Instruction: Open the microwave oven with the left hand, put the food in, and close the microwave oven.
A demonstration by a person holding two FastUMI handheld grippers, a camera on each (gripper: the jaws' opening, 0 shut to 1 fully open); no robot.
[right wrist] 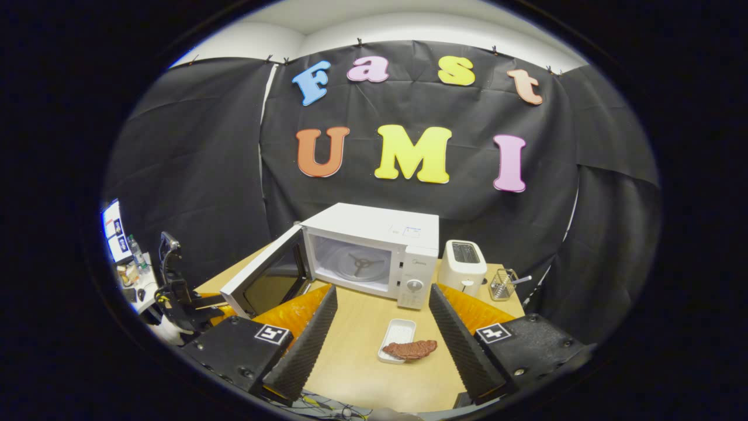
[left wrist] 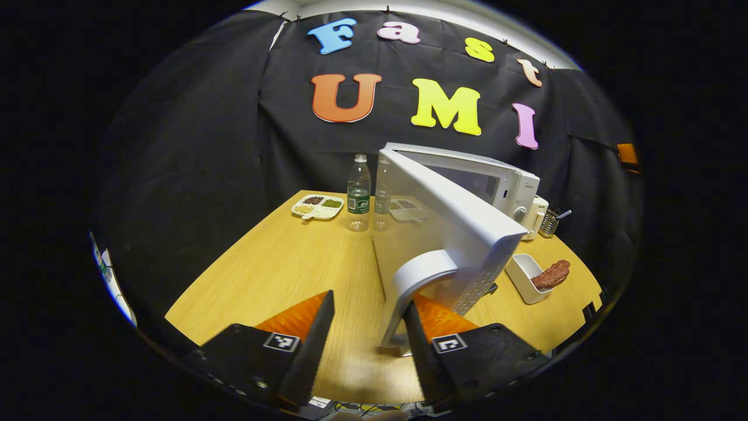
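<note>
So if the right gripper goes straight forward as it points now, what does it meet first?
Probably the meat lying over the white tray, right between the open right gripper fingers on the table. Behind them stands the microwave. Depth is uncertain.

**Microwave open, food waiting in its tray**

The microwave oven (right wrist: 374,251) is a white box standing on the wooden bench (right wrist: 362,362), near the back wall. Its door (right wrist: 263,280) is swung wide open to the left on its hinge, the dark window panel facing outward. The lit cavity is bare, with the turntable spider (right wrist: 360,263) visible on its floor. A control panel with a round knob (right wrist: 414,285) runs down the right side. In the left gripper view the door's curved white handle (left wrist: 418,280) stands close to the camera.

The food (right wrist: 411,349), a reddish-brown slab like a piece of meat, lies across the near end of a small white rectangular tray (right wrist: 399,333), overhanging its rim. The tray sits on the bench just in front of the oven.
</note>
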